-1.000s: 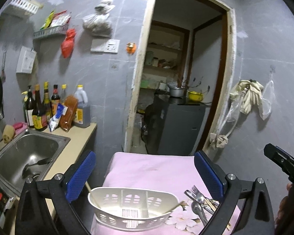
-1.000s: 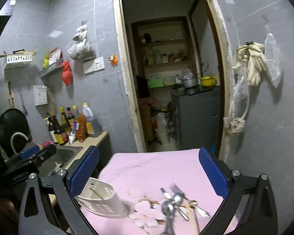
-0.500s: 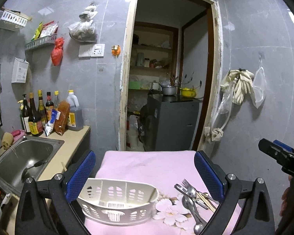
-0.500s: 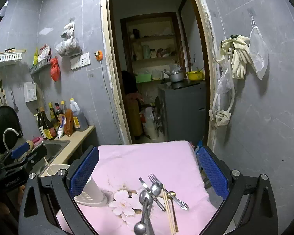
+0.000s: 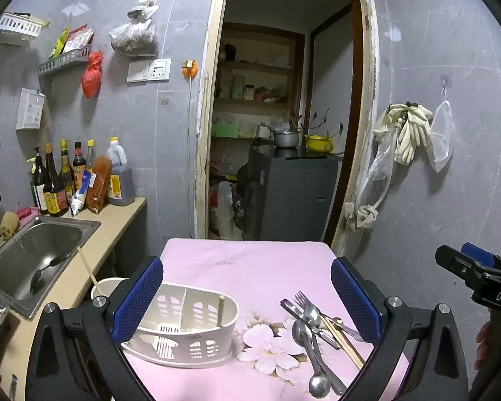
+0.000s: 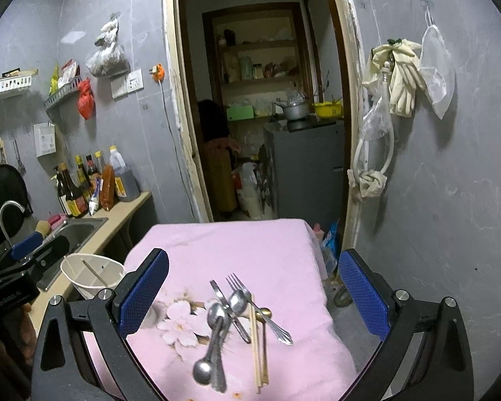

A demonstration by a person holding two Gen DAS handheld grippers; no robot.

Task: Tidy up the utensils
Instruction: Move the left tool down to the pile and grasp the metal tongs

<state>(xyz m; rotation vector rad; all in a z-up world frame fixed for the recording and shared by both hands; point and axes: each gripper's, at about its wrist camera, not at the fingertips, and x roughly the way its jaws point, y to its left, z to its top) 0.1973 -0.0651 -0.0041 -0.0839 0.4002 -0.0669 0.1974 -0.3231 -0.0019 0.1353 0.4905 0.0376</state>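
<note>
Pink cloth (image 5: 250, 267) nearer (utensils (image 6: 237, 320) too)

Caddy (image 5: 183, 330) on tablecloth (image 5: 250, 267), cutlery pile (image 5: 317, 330) right of it; sink (image 5: 33, 260) further left.

Small grey-tiled kitchen, dim light.
An open doorway (image 5: 284, 117) in the far wall shows pantry shelves (image 5: 254, 67) and a grey cabinet (image 5: 290, 197); at left, a steel sink (image 5: 33, 254) with bottles (image 5: 53, 180) behind.

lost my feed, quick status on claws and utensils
Both claws open, empty: left claw, right claw. Utensil pile loose on pink cloth. White caddy beside it. Nothing blocking.
</note>
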